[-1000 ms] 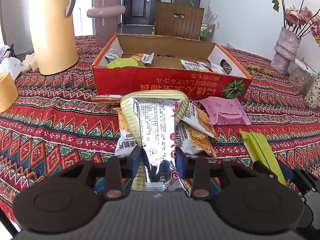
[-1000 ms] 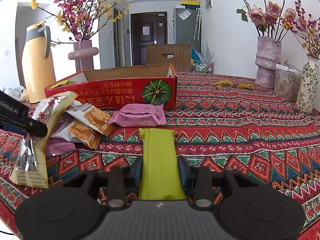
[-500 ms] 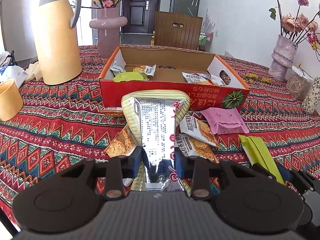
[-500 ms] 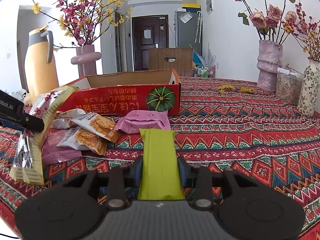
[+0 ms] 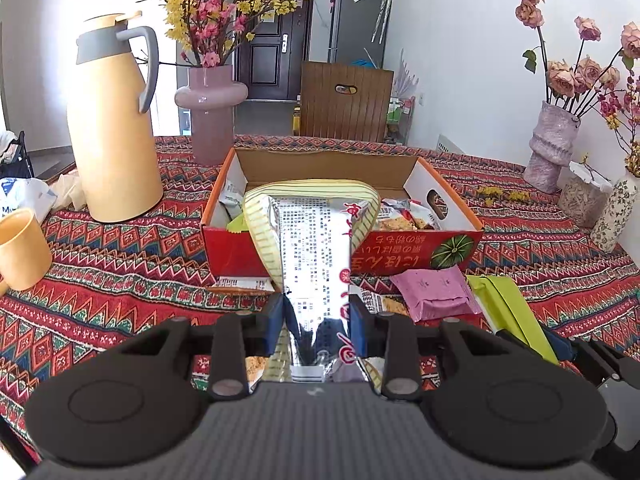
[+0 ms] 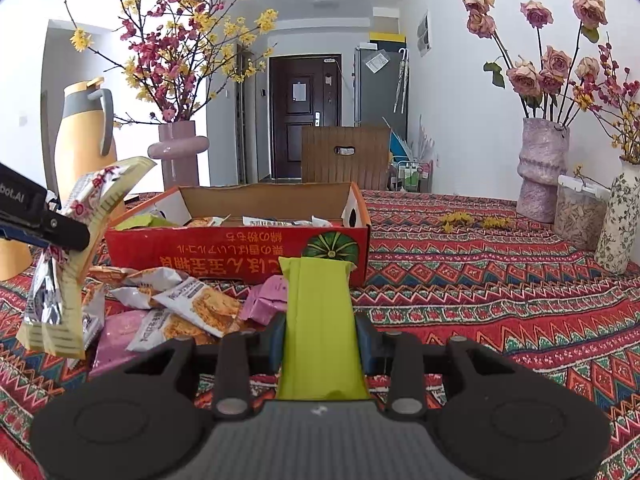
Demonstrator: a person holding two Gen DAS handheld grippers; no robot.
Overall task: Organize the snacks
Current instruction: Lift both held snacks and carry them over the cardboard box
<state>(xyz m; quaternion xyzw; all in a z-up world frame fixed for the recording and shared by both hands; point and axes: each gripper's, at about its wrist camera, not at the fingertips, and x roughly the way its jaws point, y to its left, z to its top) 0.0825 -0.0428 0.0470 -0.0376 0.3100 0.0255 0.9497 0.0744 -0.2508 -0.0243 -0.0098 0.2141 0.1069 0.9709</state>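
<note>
Here the left tongs (image 5: pixel 317 328) are closed on a silver snack packet (image 5: pixel 316 256) with a yellow striped edge, held lifted off the surface (image 5: pixel 120 264) and pointing toward 12 o'clock, its top end overlapping the front wall of the red cardboard box (image 5: pixel 404 256). The right tongs (image 6: pixel 320 338) are closed on a green packet (image 6: pixel 320 320), also raised and aimed toward 12 o'clock at the same box (image 6: pixel 240 256). In the right wrist view the left tongs come in at 9 o'clock with the silver packet (image 6: pixel 76 240) bent and hanging from them.

The box is open at the top and holds several small packets (image 5: pixel 404 216), one green one at its 9 o'clock end; their print is too small to read. On the patterned cloth just in front of the box lie loose cracker packets (image 6: pixel 192 308) and a pink packet (image 5: pixel 434 292).

The silver packet hides the middle of the box in the left view. A yellow jug (image 5: pixel 114 120) and a pink vase (image 5: pixel 210 116) stand at 10 to 11 o'clock
</note>
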